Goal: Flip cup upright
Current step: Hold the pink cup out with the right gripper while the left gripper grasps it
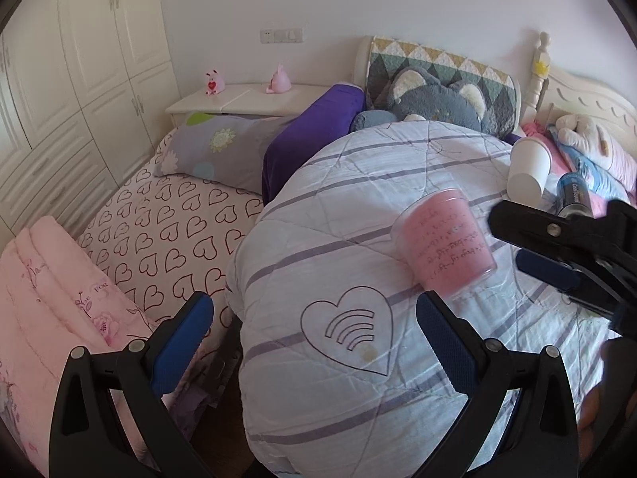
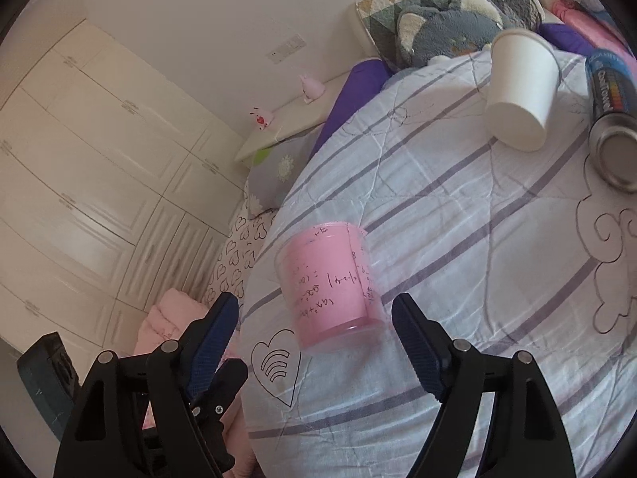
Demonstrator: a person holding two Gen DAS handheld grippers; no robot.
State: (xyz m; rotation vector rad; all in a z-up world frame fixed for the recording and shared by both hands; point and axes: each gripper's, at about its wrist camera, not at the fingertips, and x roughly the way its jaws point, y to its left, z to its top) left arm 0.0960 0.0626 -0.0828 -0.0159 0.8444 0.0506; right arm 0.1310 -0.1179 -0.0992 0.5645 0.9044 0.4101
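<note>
— What do the tools look like?

— The left gripper (image 1: 314, 318) has matte black plastic arms, angular, with triangular cut-outs low down. Each finger carries a blue, finely ribbed pad (image 1: 181, 344).

— Any hardware showing?

— Round silver pivot pins (image 1: 136, 345) sit on the arms, two on each side.

— And the other?

— The right gripper (image 2: 316, 316) is built the same: black frame, dark blue textured pads (image 2: 424, 352), silver pins (image 2: 462, 345). Small screws (image 2: 218, 409) show by its left finger.
</note>
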